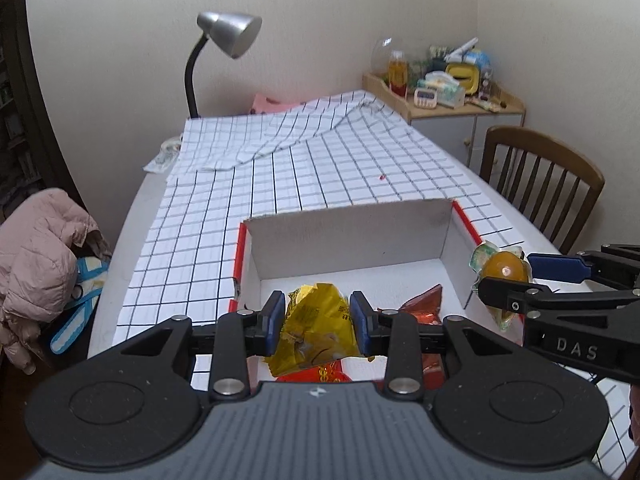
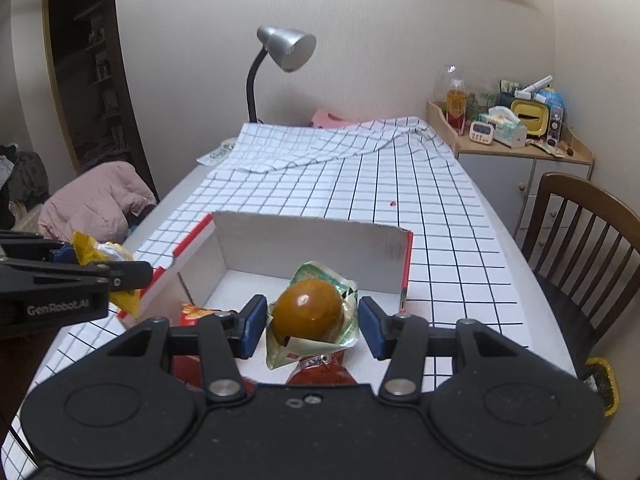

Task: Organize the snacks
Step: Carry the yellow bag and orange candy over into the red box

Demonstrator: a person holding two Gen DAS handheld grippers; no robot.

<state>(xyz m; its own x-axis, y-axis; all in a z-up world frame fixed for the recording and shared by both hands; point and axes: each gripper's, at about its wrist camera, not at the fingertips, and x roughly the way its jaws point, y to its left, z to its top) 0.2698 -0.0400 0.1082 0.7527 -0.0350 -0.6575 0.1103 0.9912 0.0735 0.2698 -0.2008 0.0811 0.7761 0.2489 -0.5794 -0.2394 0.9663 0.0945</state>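
My left gripper is shut on a crinkled yellow snack packet, held just above the near end of an open white cardboard box with red edges. Two red snack packets lie on the box floor. My right gripper is shut on a round brown snack in a clear green-printed wrapper, over the same box. From the right wrist view the left gripper shows at the left with its yellow packet. The right gripper shows at the box's right wall.
A black-and-white checked cloth covers the table, bunched at the far end. A grey desk lamp stands at the back. A wooden chair is at the right, a cluttered cabinet behind it. A pink jacket lies left.
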